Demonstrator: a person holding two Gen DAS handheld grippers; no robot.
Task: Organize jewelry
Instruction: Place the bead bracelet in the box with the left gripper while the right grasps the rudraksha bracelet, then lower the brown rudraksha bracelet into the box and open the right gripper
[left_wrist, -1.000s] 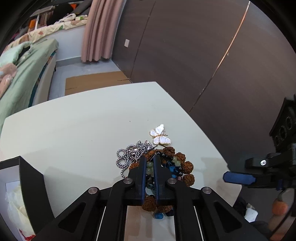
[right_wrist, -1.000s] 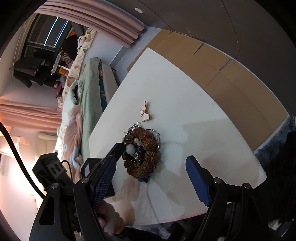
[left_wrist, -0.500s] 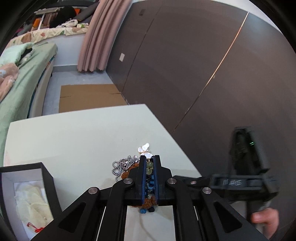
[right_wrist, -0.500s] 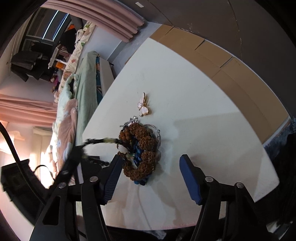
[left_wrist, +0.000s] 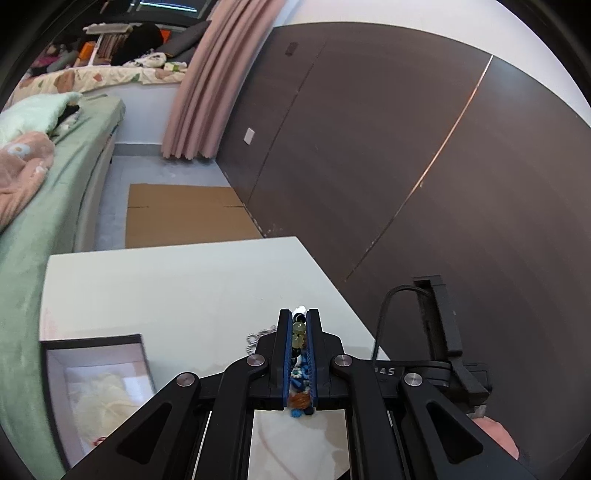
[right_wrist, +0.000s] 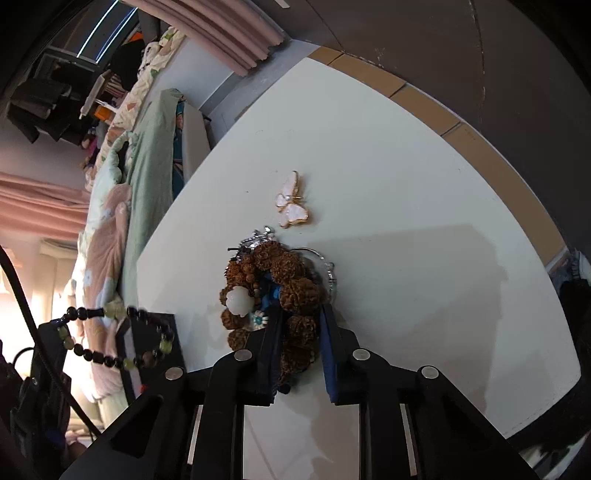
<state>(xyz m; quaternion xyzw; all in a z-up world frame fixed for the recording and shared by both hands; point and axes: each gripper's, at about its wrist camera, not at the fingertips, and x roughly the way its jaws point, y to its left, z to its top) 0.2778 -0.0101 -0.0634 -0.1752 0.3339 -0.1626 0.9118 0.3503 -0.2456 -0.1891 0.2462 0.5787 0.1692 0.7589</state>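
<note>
My left gripper (left_wrist: 299, 317) is shut on a dark and green bead bracelet (left_wrist: 297, 332) and holds it above the white table (left_wrist: 166, 288). The bracelet also shows hanging in the air at the left of the right wrist view (right_wrist: 110, 332). My right gripper (right_wrist: 301, 314) is closed around the brown rough-bead bracelet (right_wrist: 295, 291) in the jewelry pile on the table. A white and gold butterfly brooch (right_wrist: 291, 206) lies beyond the pile. A silver ball chain (right_wrist: 258, 238) pokes out from under the brown beads.
An open black box with a pale lining (left_wrist: 103, 387) stands on the table's left side, and also shows in the right wrist view (right_wrist: 147, 347). A bed (left_wrist: 44, 177) runs along the left. A dark wardrobe wall (left_wrist: 406, 166) stands behind the table. Cardboard (left_wrist: 184, 214) lies on the floor.
My left gripper has lifted the dark and green bracelet out of the pile and up to the left. My right gripper has come down and closed on the brown bead bracelet.
</note>
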